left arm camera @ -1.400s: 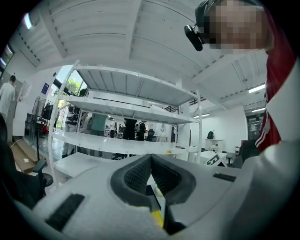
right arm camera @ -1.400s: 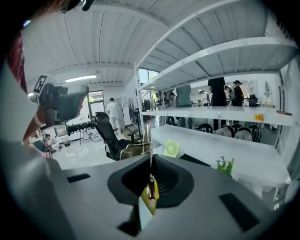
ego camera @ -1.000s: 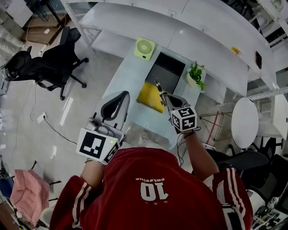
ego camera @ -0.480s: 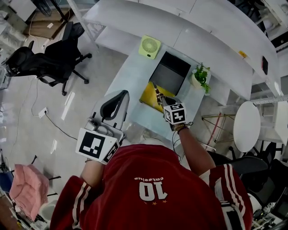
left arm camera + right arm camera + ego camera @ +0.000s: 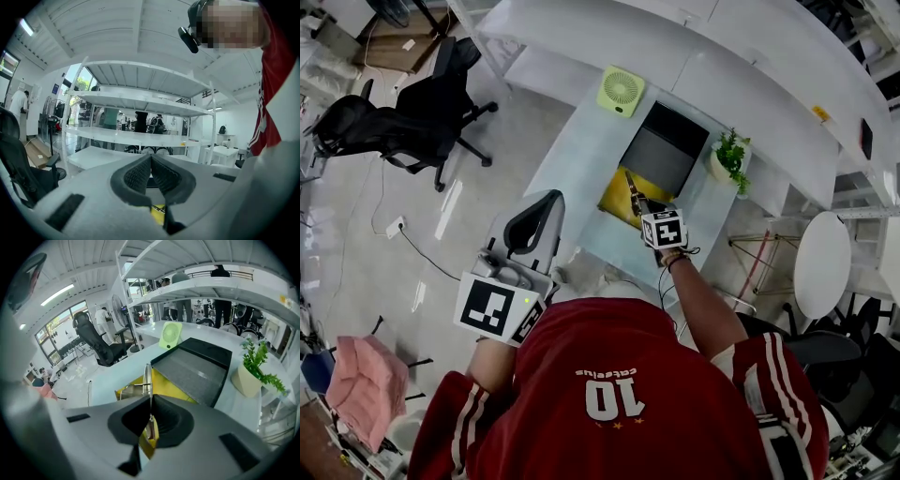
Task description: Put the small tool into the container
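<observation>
The left tongs point(image 5: 151, 159) hang off the near-left side of the bench point(image 5: 578, 161), raised and pointing out across the room. Their pads are pressed together with nothing between them. They have kept that place over the last second and seem to play no part in this step.

The change is further right. The right tongs point(image 5: 149, 399) have been carried forward and away from the body, closing in on the yellow container point(image 5: 165, 383) on the bench. Their marker cube now sits just at the container's near corner in the head view. They are clamped on the tool point(image 5: 147, 378), a thin strip of metal that sticks out ahead of the pads. Its far end now shows over the yellow floor of the container, not the bare bench. Whether the tip is touching that floor I cannot tell.

So the carry looks almost done: the tool is over its target but not yet let go. What seems left is a short drop and a release. The tool is narrow and stands on edge in the grip, so it may tip or skid when freed.
</observation>
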